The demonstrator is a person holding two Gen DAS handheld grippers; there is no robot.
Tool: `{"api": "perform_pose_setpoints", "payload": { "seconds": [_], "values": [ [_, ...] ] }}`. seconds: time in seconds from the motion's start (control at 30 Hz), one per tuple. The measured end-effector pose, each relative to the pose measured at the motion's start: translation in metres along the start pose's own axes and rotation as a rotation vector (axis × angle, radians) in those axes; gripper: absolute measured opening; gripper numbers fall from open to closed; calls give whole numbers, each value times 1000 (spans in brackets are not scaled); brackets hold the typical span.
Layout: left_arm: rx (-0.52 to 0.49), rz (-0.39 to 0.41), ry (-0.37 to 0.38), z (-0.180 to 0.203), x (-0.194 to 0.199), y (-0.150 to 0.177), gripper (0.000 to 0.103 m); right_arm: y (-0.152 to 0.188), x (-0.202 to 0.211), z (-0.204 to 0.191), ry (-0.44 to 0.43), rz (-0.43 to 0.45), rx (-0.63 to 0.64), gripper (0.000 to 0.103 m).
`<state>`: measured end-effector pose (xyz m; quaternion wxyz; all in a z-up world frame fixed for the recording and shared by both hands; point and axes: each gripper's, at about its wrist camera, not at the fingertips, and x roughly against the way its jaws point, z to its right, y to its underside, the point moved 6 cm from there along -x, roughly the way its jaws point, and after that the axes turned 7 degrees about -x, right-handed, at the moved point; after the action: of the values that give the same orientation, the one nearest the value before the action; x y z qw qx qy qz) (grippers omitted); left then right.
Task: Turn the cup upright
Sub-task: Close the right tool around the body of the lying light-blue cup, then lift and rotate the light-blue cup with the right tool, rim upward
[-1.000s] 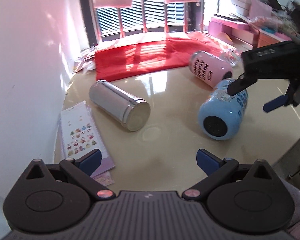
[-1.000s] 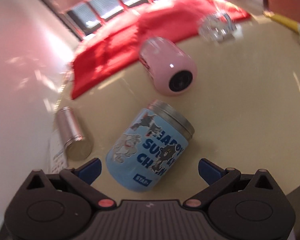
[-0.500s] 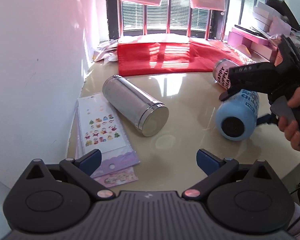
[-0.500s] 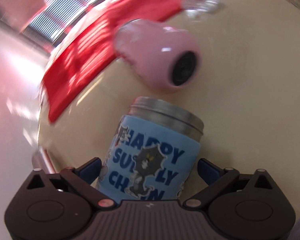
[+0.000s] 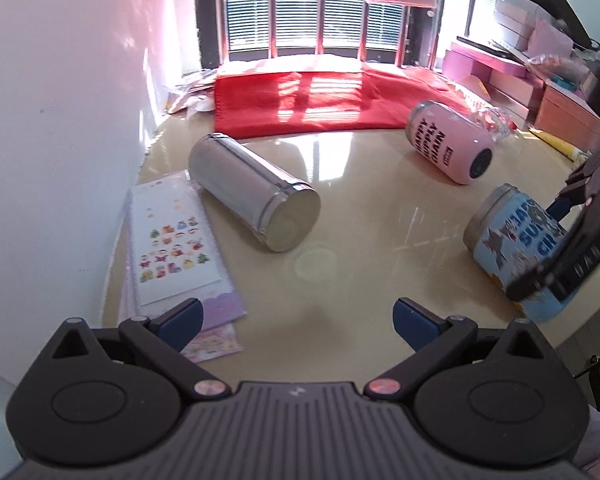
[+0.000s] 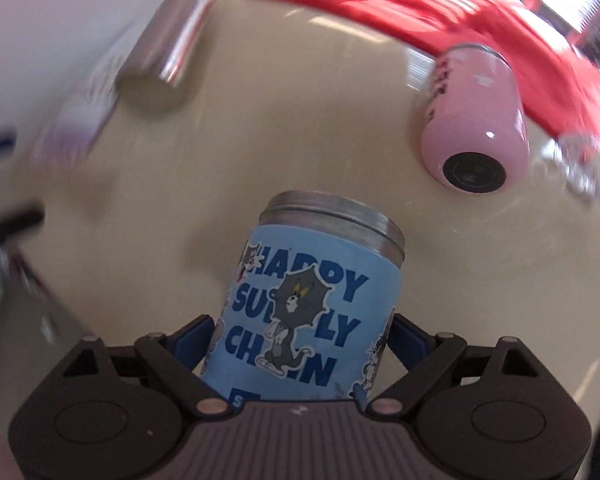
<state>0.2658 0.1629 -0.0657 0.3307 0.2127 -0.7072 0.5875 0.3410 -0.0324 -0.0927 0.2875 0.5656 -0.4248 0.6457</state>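
Right gripper (image 6: pixel 300 340) clamps the blue cup (image 6: pixel 312 320) across its body, tilted for turning upright, while the left gripper (image 5: pixel 296 320) hangs open near the counter (image 5: pixel 360 200).

Right gripper (image 6: pixel 300 334) clamped on blue cup (image 6: pixel 304 312) — metal rim away, pink cup (image 6: pixel 476 120) beyond

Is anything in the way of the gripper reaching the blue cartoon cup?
No. The right gripper is already clamped on the blue cartoon cup, blue pads against its sides, nothing between them.
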Motion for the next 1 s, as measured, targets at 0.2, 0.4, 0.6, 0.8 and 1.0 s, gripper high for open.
{"api": "perform_pose_setpoints", "payload": {
  "seconds": [0.2, 0.4, 0.6, 0.8, 1.0],
  "values": [
    [6, -7, 5, 10, -1, 0, 103, 2, 3, -2, 12, 24, 20, 92],
    [-4, -10, -6, 13, 3, -1, 103, -5, 7, 12, -25, 69, -94, 100],
    [4, -17, -17, 10, 4, 1, 103, -18, 0, 17, -10, 69, -176, 100],
    [14, -29, -19, 9, -1, 2, 103, -20, -11, 21, -41, 46, -235, 89],
    [1, -1, -4, 16, 5, 2, 103, -11, -8, 21, -96, 95, -256, 83]
  ]
}}
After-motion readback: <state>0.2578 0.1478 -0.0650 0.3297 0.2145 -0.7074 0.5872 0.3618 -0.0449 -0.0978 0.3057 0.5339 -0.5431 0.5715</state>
